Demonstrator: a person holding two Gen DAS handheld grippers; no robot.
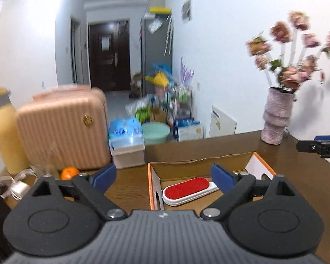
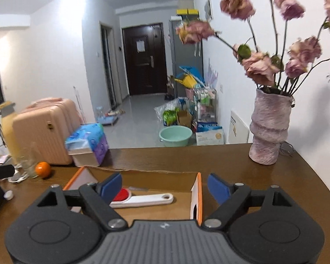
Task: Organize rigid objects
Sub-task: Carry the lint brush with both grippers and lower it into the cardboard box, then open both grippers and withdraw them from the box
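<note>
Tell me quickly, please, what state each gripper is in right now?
Left gripper: open, holding nothing, above the cardboard box with the lint brush.
Right gripper: open, holding nothing.

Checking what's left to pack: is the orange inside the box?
No, the orange sits on the table left of the box, which holds only the lint brush.

both wrist cameras sit low and close over the brown table [image 1: 297,176], facing across it toward the hallway door [image 2: 145,59]. the left view looks from further left. they share the open cardboard box [image 1: 156,189], lint brush [image 2: 143,199] and vase [image 1: 276,118].
</note>
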